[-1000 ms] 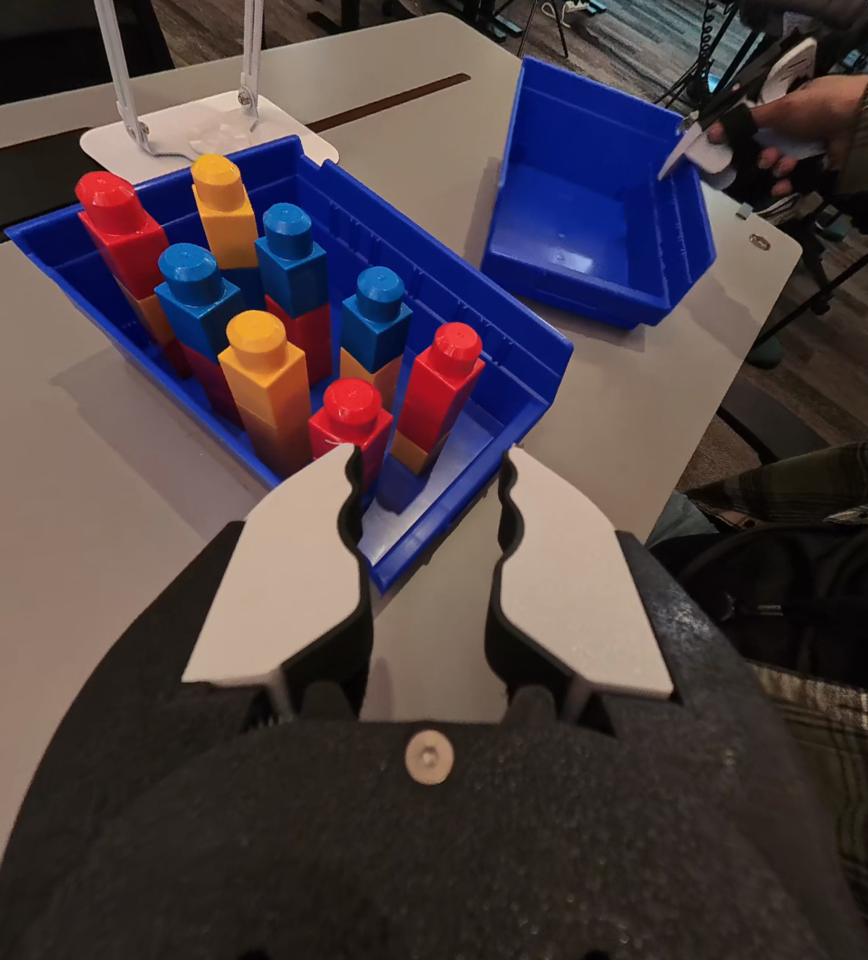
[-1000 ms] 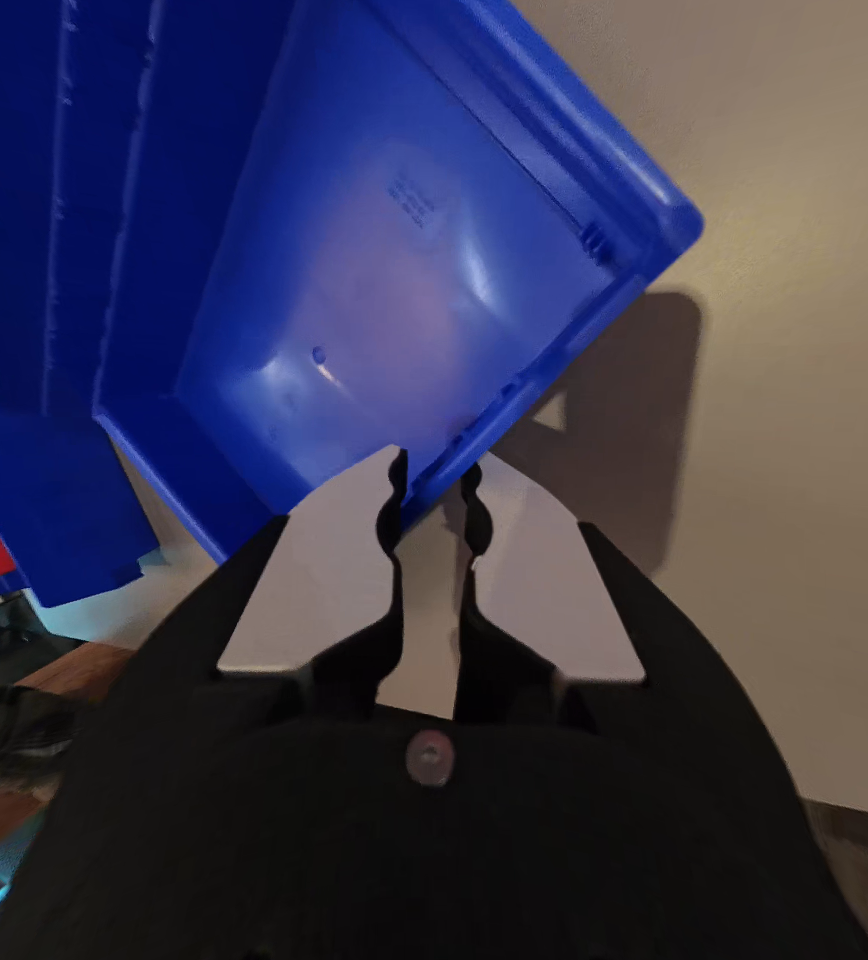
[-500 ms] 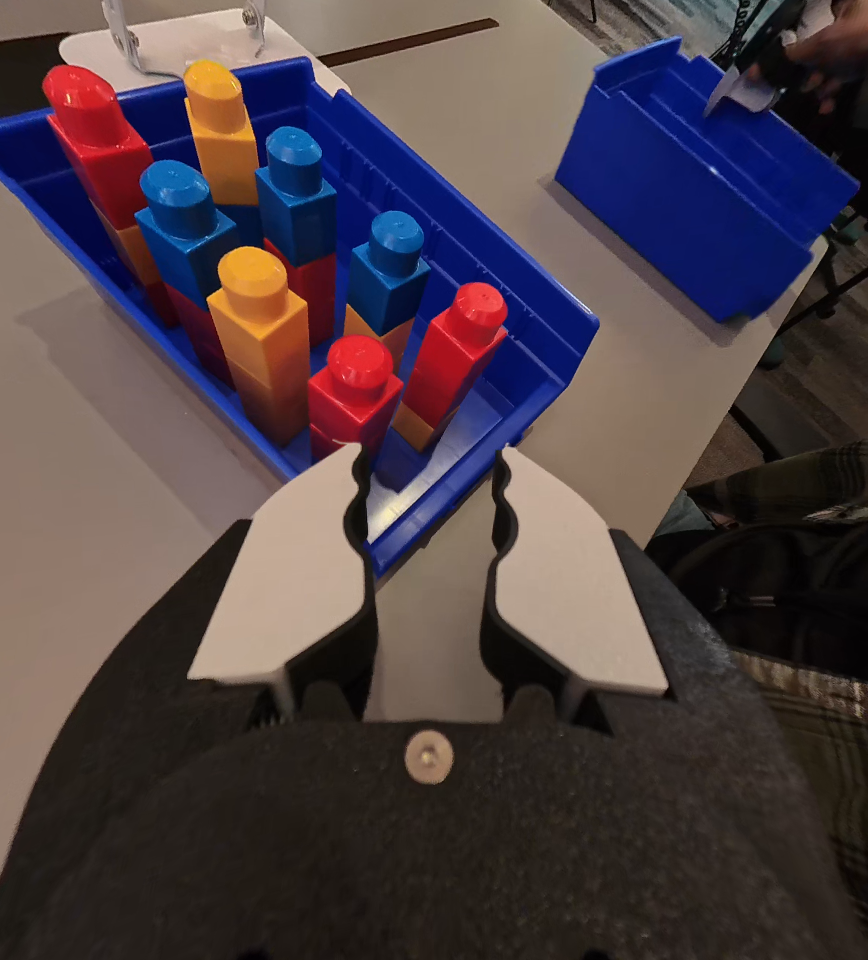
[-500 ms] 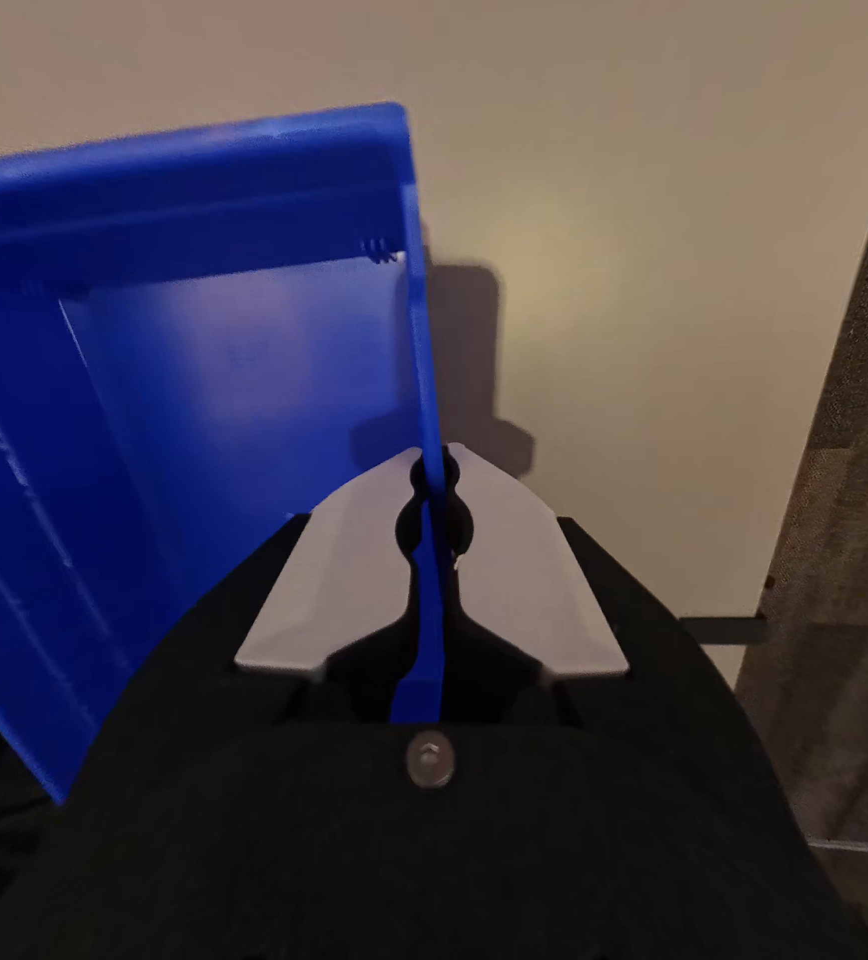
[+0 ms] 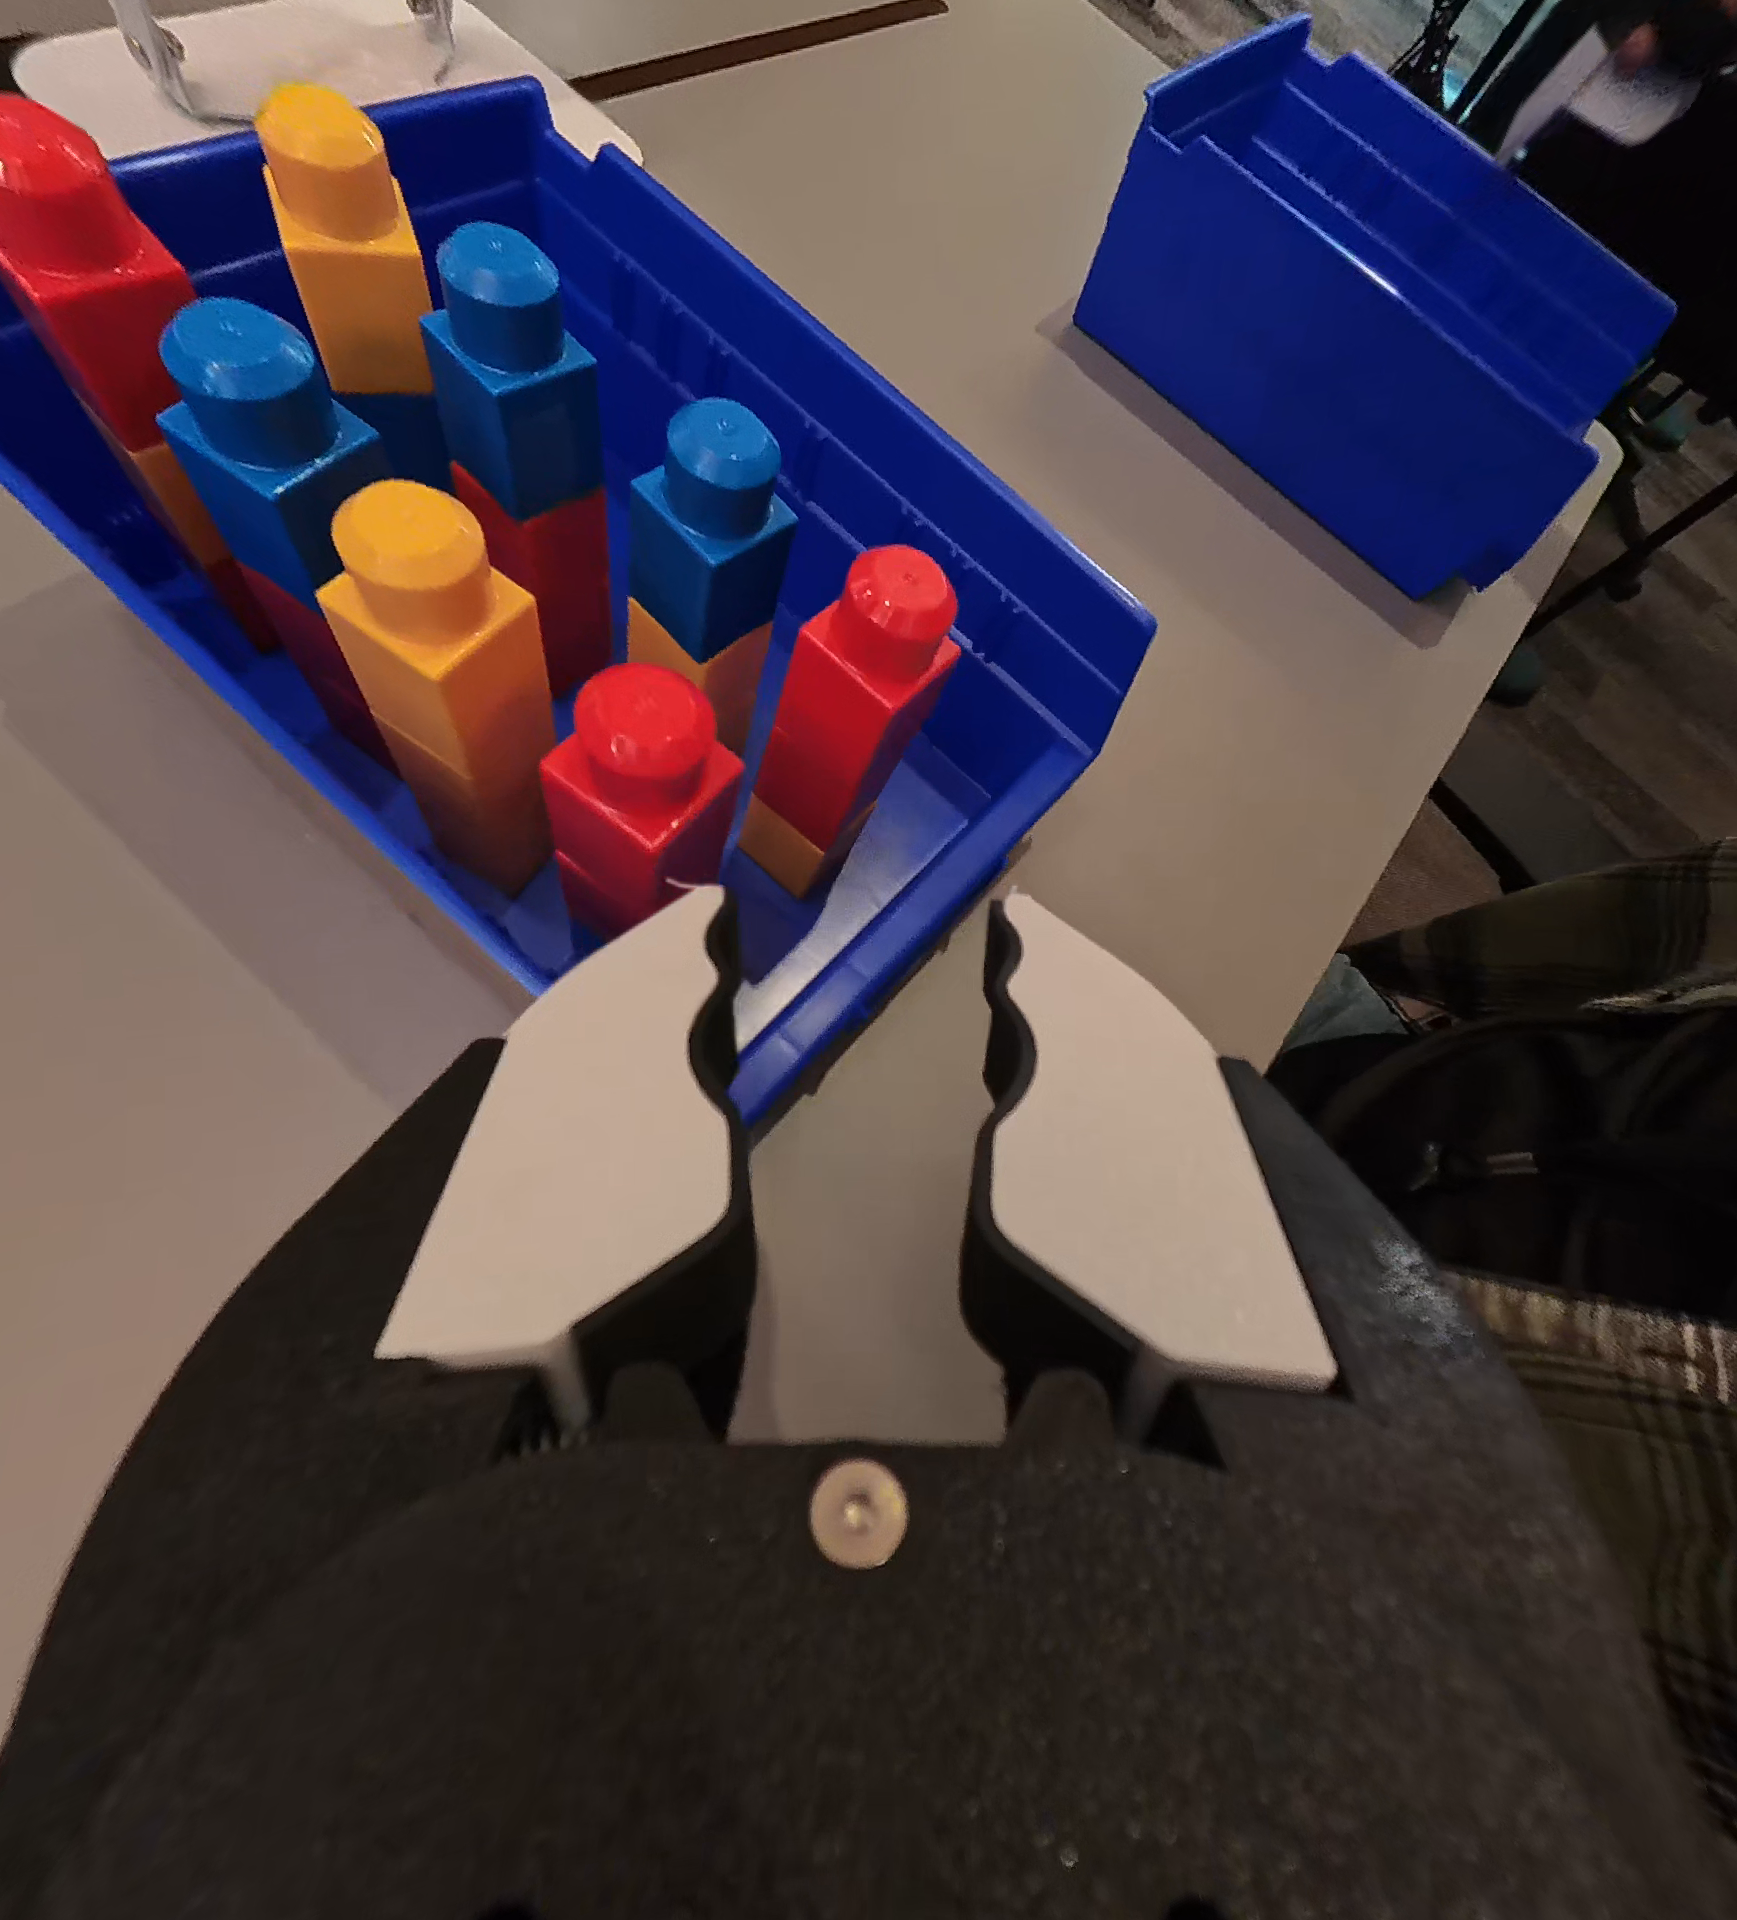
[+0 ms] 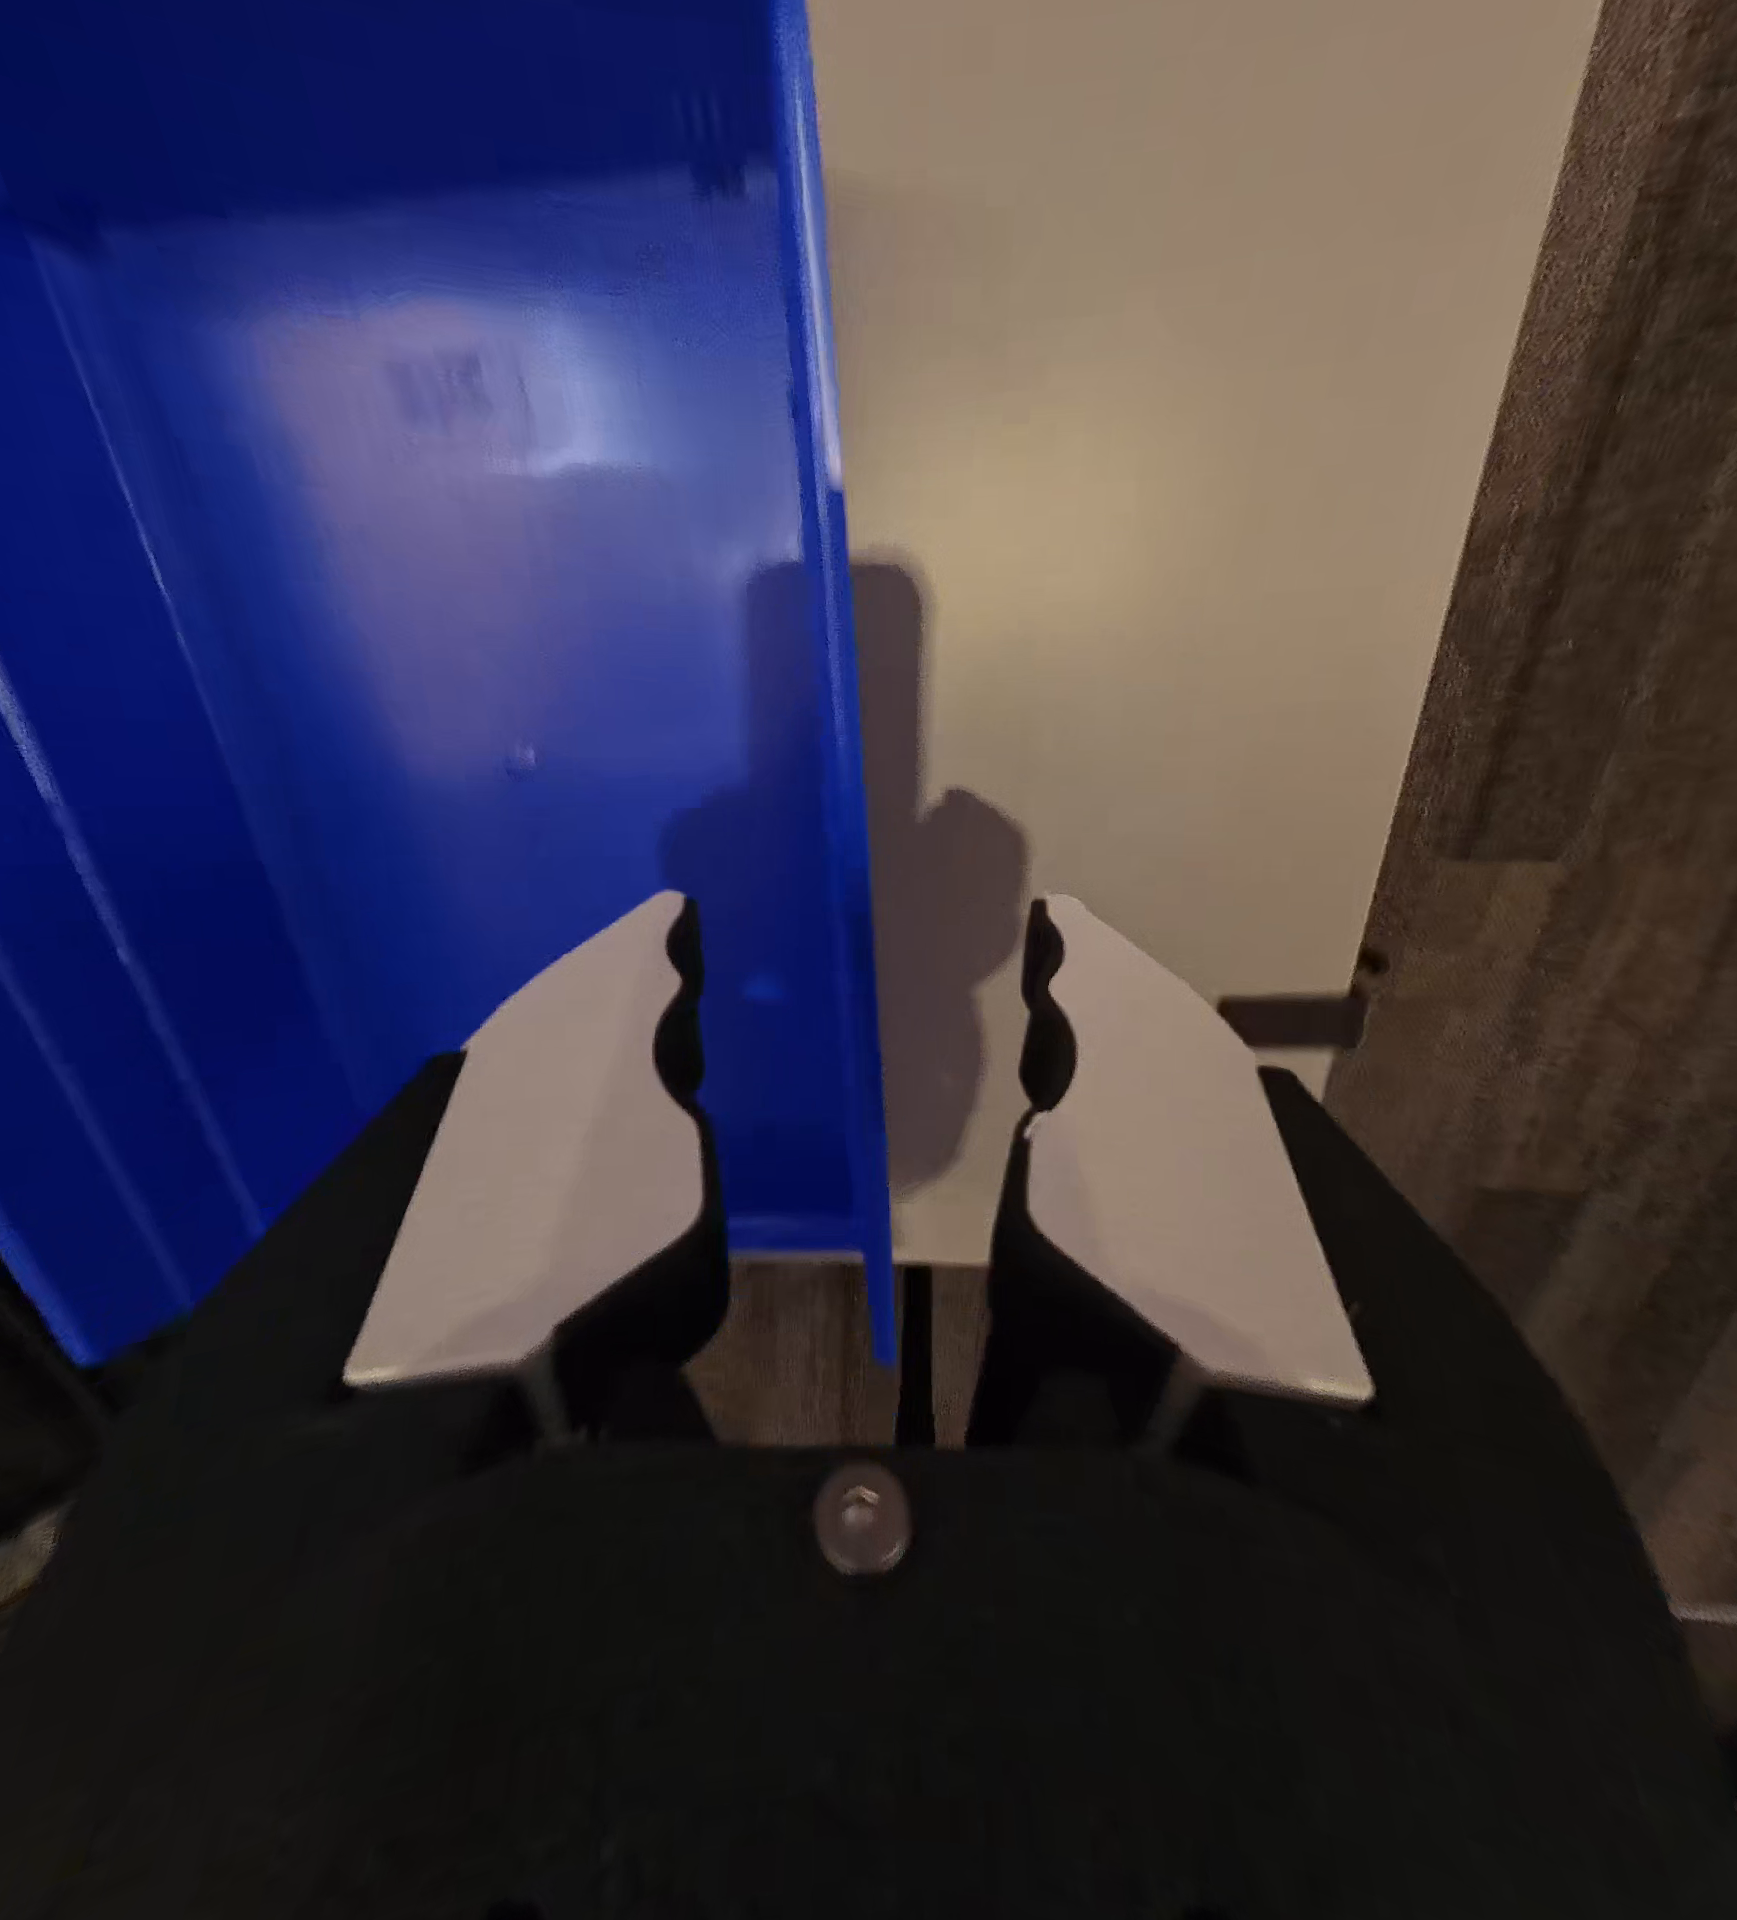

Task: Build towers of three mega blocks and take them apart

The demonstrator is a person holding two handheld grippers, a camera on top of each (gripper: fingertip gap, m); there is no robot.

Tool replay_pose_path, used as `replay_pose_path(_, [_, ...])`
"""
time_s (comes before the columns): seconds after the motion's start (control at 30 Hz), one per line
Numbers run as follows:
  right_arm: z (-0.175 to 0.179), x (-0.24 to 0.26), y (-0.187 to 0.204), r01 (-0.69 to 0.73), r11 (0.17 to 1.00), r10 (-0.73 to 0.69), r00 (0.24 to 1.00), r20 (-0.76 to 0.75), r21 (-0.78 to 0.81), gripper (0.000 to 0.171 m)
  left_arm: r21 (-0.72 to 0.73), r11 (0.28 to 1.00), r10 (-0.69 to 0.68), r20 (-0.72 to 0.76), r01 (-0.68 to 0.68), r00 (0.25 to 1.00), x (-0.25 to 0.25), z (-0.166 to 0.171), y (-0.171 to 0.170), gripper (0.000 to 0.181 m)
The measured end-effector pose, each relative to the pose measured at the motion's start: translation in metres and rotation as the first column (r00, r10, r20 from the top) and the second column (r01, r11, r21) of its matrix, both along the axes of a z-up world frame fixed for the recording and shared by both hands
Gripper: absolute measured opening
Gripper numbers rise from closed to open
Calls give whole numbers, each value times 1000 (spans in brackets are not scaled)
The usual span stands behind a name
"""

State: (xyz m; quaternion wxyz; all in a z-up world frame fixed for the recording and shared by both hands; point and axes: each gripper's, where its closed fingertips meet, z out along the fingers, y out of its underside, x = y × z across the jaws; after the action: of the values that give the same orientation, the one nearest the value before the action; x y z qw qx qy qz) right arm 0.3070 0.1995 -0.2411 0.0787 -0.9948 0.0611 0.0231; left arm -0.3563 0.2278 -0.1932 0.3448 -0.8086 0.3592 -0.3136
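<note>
My left gripper (image 5: pixel 853 914) hovered with its fingers apart and nothing between them, low centre of the left wrist frame, right over the near corner of the long blue plastic bin (image 5: pixel 1103 665) packed with upright towers. The nearest one, the red-topped mega block tower (image 5: pixel 640 790), stood just up-left of the tips, long axis vertical, so I judged the left side the closer one for a grab from above. Other stacks of red, yellow and blue filled the bin toward upper left. The empty blue plastic bin (image 5: pixel 1363 343) sat upper right, well apart, on the grey table (image 5: pixel 116 1039). My right gripper (image 6: pixel 859 914) was spread open, straddling that bin's side wall (image 6: pixel 833 727). Half a second earlier those fingers had been pinched on the wall; now released.
</note>
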Motion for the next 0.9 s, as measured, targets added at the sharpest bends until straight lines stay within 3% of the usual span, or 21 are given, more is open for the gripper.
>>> replay_pose_path(0.1, [-18, -4, -39, 18, 996, -23, 999, -49, -88, 56, -9, 1000, -5, 17, 5, 1000, -2, -4, -7, 44])
replay_pose_path(0.2, [-36, -8, -55, 11, 992, -19, 998, -63, -122, 49, -15, 1000, -6, 27, 6, 1000, -3, -7, -11, 43])
replay_pose_path(0.23, [-41, -12, -55, 1, 992, -12, 997, -80, -129, 36, -17, 1000, -7, 29, 8, 1000, -3, -7, -11, 43])
replay_pose_path(0.27, [-45, -15, -54, -10, 991, -2, 996, -87, -130, 12, -18, 1000, -9, 28, 10, 1000, -3, -8, -12, 43])
replay_pose_path(0.3, [-48, -13, -52, -7, 991, -2, 998, -64, -133, 7, -18, 1000, -10, 26, 11, 1000, -4, -8, -13, 43])
replay_pose_path(0.6, [-49, 4, -7, 78, 989, -88, 993, -79, -127, 4, -10, 1000, 24, 25, -24, 999, -14, -3, -9, 42])
replay_pose_path(0.9, [-49, 61, 29, 83, 991, -90, 994, -64, -105, 5, -45, 996, 70, -16, -71, 997, -20, -10, -5, 41])
